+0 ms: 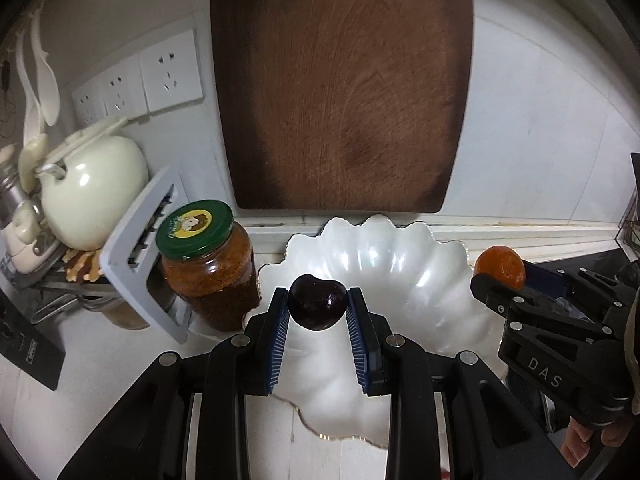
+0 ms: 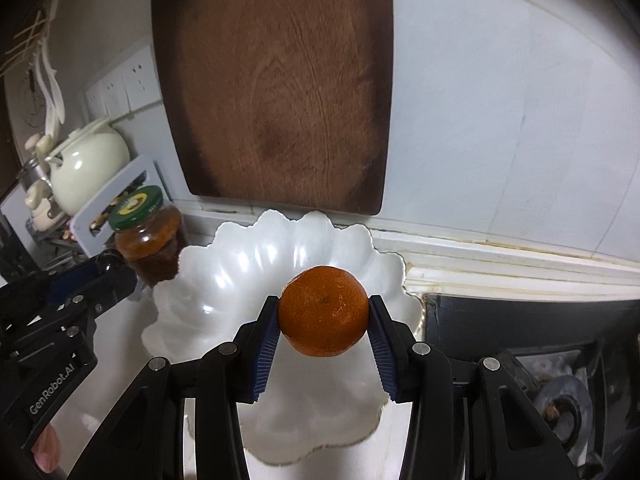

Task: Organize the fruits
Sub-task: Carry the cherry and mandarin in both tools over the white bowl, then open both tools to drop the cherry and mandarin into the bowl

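My left gripper point(image 1: 318, 304) is shut on a dark purple plum point(image 1: 318, 302), held above the left part of a white scalloped bowl point(image 1: 404, 276). The orange mandarin point(image 2: 323, 310) is clamped between the blue pads of my right gripper point(image 2: 323, 312), over the right side of the same bowl point(image 2: 240, 272), which holds nothing. In the left wrist view the right gripper point(image 1: 500, 276) with its mandarin point(image 1: 499, 266) hangs at the bowl's right rim. The left gripper point(image 2: 108, 268) shows at the left edge of the right wrist view, its plum hidden.
A dark wooden cutting board point(image 1: 340, 88) leans on the wall behind the bowl. A green-lidded jar point(image 1: 208, 264), a grey slotted rack point(image 1: 144, 256) and a cream teapot point(image 1: 92, 196) crowd the left. A black stove top point(image 2: 532, 364) lies to the right.
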Demonstrator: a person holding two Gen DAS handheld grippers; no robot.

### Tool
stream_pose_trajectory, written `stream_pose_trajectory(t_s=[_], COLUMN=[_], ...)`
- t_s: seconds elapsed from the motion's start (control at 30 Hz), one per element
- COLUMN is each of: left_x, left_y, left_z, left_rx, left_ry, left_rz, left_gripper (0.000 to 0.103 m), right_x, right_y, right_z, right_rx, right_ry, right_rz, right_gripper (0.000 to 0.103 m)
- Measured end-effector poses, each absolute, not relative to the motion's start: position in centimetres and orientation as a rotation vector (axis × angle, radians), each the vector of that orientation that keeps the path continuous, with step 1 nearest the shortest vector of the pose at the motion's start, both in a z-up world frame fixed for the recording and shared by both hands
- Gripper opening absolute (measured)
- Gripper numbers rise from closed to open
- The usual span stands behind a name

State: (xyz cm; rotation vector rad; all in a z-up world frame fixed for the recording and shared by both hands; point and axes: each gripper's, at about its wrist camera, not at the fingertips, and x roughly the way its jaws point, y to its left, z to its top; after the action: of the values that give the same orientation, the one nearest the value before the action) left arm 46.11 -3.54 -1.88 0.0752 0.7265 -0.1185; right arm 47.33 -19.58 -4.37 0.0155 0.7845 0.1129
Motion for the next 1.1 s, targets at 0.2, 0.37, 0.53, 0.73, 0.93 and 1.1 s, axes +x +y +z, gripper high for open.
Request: stream_pose_trajectory(t_s=[0.2, 0.37, 0.53, 0.73, 0.93, 1.1], left_x=[49.3, 51.6, 53.4, 54.8, 55.6, 55.6], left_y=[-3.8, -3.7, -4.0, -4.2, -4.4, -4.4], left_z=[-3.8, -5.4, -7.2, -9.1, -9.8, -9.6], left_rx=[0.068, 0.057, 0.067, 0.075, 0.098, 0.105], left_ry=[0.796, 0.848, 0.904, 0.966, 0.980, 0.965], left_rz=[-0.120, -0.111, -0.107, -0.113, -0.098, -0.088], left_gripper=[0.029, 0.029, 0.029, 0.030, 0.030, 0.053], right_x=[50.1, 52.1, 53.6, 54.6, 55.2, 55.4], right_y=[-18.8, -18.5, -18.8, -18.9, -19.0, -18.9], right_z=[-5.8, -7.3, -9.2, -11.1, -11.9, -11.9], right_rx=[-0.019, -0.032, -0.019, -0.005, -0.001, -0.019], right_ry=[0.845, 0.890, 0.944, 0.998, 1.025, 1.011], right_rz=[0.114, 0.109, 0.111, 0.117, 0.127, 0.135], right_gripper=[0.045, 0.045, 0.045, 0.045, 0.045, 0.060])
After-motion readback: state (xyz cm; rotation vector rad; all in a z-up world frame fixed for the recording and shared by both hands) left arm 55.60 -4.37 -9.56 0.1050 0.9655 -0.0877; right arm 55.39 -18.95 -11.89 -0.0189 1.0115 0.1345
